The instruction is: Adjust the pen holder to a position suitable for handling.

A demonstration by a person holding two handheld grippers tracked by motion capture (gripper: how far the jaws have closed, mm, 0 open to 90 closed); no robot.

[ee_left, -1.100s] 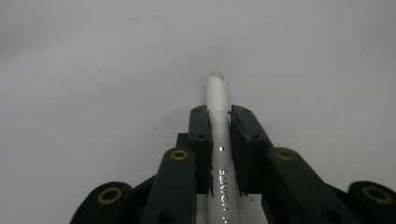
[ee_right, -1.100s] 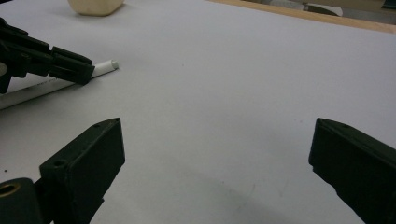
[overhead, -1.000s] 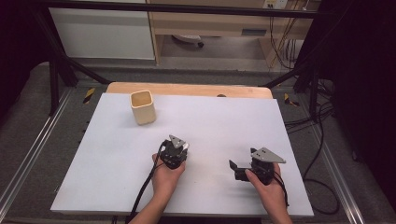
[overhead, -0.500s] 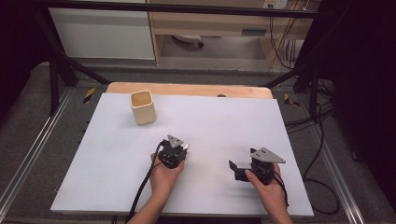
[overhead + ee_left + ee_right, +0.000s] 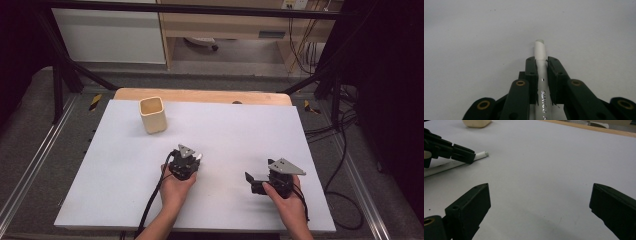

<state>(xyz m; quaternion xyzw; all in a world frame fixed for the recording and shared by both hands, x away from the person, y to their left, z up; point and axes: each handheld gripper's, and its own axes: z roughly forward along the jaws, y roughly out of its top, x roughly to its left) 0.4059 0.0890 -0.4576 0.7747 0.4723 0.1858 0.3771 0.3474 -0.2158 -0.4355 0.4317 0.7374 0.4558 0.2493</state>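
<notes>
Gripping a white pen (image 5: 541,75) between my left fingers (image 5: 531,72) at mid-frame; my right fingers (image 5: 471,207) gape empty over the table (image 5: 549,170).

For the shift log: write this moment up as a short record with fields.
surface: white table
left gripper: shut on a white pen, tip poking past the jaws
pen position: low over the table; whether it touches cannot be told
right gripper: open, empty, jaws wide apart
cup: beige, upright, far left part of the table, apart from both grippers

White pen (image 5: 540,62), cream cup (image 5: 153,115)
</notes>
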